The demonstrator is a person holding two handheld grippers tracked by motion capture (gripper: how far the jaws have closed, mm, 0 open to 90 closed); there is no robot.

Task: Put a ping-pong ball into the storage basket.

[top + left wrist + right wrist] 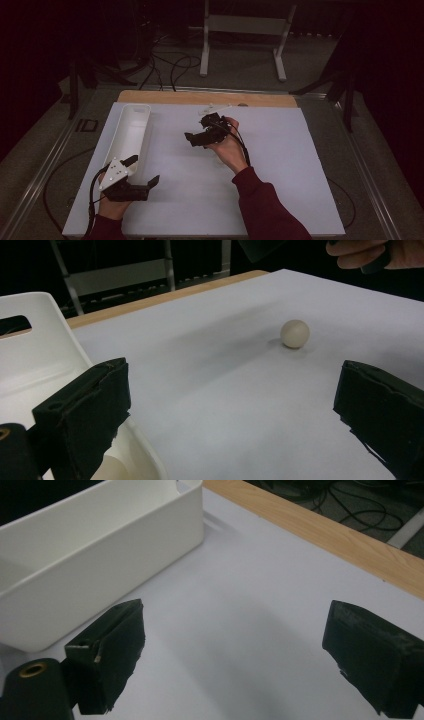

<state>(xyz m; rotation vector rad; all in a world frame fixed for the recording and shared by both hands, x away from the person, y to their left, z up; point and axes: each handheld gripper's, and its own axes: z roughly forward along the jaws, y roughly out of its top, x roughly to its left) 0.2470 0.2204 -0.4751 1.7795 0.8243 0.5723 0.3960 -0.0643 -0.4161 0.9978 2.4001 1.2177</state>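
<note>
A long white bin lies along the left side of the white table board. My left gripper sits at the bin's near end, open and holding nothing; its jaws stand wide apart, one over the bin's rim. A small cream ball rests on the board ahead of them. My right gripper hovers mid-table, open, pointing left toward the bin, with bare board between its jaws.
A wooden strip edges the far side of the board, with a small white item lying near it. Beyond the table stand a white metal frame and loose floor cables. A pale rounded shape lies inside the bin.
</note>
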